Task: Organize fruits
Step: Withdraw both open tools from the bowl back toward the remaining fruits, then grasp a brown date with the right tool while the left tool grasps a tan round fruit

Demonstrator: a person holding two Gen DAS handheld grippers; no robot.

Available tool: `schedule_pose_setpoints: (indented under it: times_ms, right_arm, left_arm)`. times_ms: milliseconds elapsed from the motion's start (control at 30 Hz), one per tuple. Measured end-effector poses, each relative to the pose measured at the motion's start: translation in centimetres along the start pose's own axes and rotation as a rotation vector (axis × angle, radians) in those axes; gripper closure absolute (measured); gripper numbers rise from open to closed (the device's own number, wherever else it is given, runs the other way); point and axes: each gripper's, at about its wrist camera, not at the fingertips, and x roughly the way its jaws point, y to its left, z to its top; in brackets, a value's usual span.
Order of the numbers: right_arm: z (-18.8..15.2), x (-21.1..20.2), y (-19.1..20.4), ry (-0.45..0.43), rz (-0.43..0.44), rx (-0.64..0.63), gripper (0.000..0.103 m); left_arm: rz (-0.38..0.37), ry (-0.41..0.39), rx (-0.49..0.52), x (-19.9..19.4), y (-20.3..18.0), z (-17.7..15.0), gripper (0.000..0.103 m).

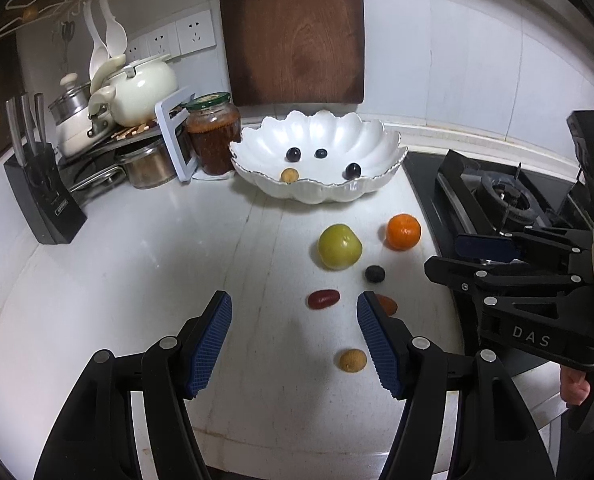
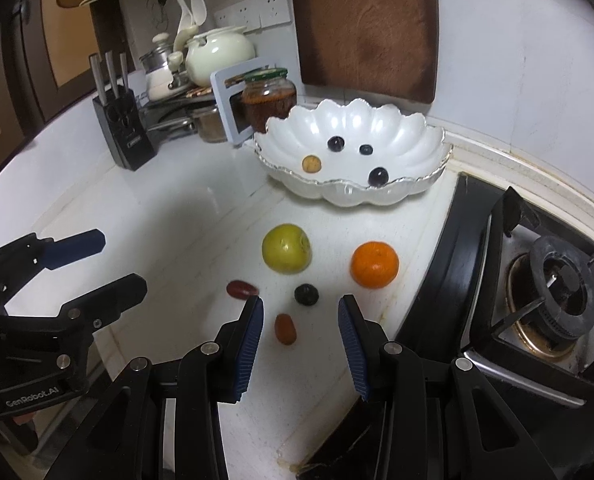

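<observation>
Reading "DAS" on right gripper (image 1: pixel 485 258), "GenRobot.AI" — slightly blurred — on left gripper (image 2: pixel 113 264)

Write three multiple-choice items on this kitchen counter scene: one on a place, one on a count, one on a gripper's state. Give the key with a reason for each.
1. Where does the orange lie?
A. inside the bowl
B. on the counter, between the green fruit and the stove
C. on the knife block

2. How many fruits lie in the white bowl?
A. two
B. four
C. seven

3. What is the right gripper doing?
A. open, holding nothing
B. clamped on the orange
C. clamped on a knife

Key:
1 B, it sits on the white counter beside the stove edge.
2 B, three dark berries and one small tan fruit show inside.
3 A, its pads stand apart with only counter between them.
</observation>
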Motion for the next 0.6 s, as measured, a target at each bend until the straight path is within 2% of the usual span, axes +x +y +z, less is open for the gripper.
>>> schedule_pose_setpoints:
  times_ms: [167,600]
  right_arm:
    - [-0.4,0.6,0.2,0.015,0.016,-0.019,0.063]
    - [-2.0,3.0,0.3,0.066,0.034,-0.032,0.063]
  left_arm:
    - [-0.002,0.003,0.008,0.2,-0.2,-0.9,0.039]
    - [-0.040,0.073,0.012,2.5,-1.0,-3.3,0.041]
